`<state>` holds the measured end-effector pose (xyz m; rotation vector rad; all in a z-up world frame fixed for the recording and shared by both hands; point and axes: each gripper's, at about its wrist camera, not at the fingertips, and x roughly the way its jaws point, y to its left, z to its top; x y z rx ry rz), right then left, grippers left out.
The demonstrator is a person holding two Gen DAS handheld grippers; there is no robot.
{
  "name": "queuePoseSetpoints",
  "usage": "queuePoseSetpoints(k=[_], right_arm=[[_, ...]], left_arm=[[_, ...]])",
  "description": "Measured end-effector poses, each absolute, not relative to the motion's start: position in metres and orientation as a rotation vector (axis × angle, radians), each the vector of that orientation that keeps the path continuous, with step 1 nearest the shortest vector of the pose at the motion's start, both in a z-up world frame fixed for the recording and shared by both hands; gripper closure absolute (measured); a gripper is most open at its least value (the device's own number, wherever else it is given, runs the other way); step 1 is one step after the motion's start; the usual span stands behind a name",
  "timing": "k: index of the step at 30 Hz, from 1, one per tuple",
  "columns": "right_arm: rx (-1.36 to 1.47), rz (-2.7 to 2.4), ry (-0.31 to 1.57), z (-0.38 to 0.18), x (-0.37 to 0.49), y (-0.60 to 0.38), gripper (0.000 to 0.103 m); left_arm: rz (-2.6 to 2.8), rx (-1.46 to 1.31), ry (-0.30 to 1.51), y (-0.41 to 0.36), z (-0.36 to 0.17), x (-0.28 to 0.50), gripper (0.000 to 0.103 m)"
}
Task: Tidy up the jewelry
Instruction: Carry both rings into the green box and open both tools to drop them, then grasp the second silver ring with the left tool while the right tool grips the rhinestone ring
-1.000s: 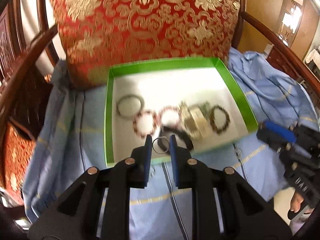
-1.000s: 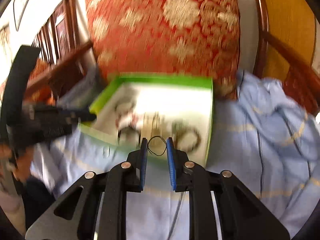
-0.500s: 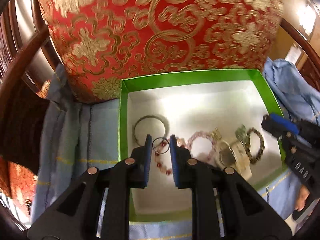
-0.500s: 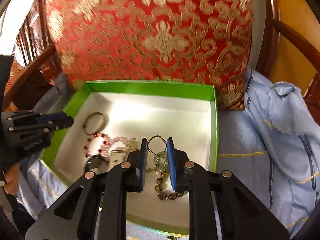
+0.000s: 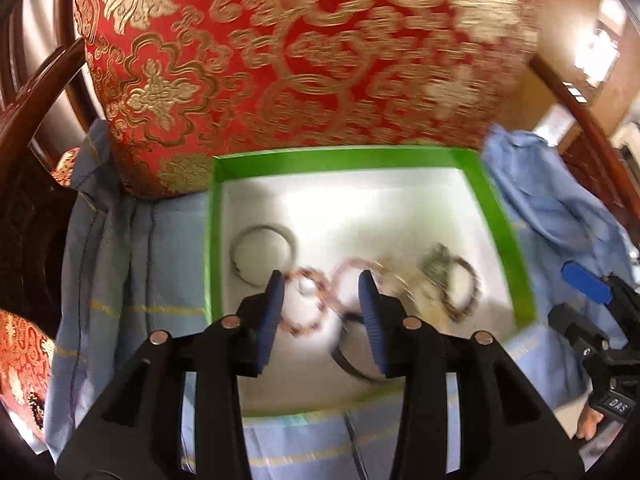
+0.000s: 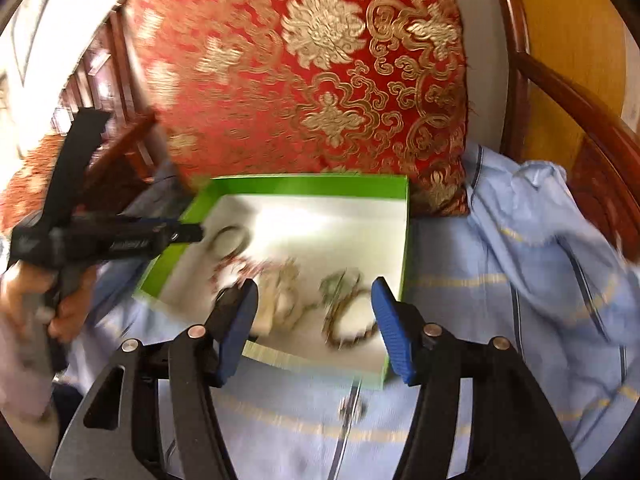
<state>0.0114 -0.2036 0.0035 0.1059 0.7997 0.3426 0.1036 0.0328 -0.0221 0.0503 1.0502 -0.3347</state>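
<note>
A green-walled box [image 5: 500,220] with a white floor sits on blue cloth and holds several pieces: a silver bangle [image 5: 262,254], a red bead bracelet [image 5: 304,308], a dark bead bracelet [image 5: 464,292] and a black band [image 5: 352,356]. My left gripper [image 5: 322,300] hangs over the box's near left part. Its jaws are opening and nothing is pressed between them. My right gripper [image 6: 314,296] is over the box's [image 6: 300,182] near edge, above the dark bead bracelet [image 6: 352,324]. Its jaws are also opening, with nothing gripped. Each gripper shows in the other's view: left gripper [image 6: 176,234], right gripper [image 5: 588,288].
A red and gold cushion [image 5: 300,60] stands right behind the box. Wooden chair arms [image 6: 580,112] rise on both sides. Rumpled blue cloth [image 6: 500,300] covers the seat, with a small blurred object [image 6: 352,406] on it in front of the box. A hand [image 6: 64,304] holds the left gripper.
Both grippers were shut on small rings, the left on a metal one, the right on a thin dark loop. Both have spread their jaws, and the rings are gone from between them. The right gripper drew back.
</note>
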Motion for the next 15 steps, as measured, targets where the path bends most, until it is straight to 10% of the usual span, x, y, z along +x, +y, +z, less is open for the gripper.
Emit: queuePoseSetpoints(k=[15], right_arm=[[-0.049, 0.235, 1.052, -0.112, -0.006, -0.183, 0.047]], left_arm=[[-0.255, 0.067, 1.353, 0.042, -0.099, 0.059, 0.060]])
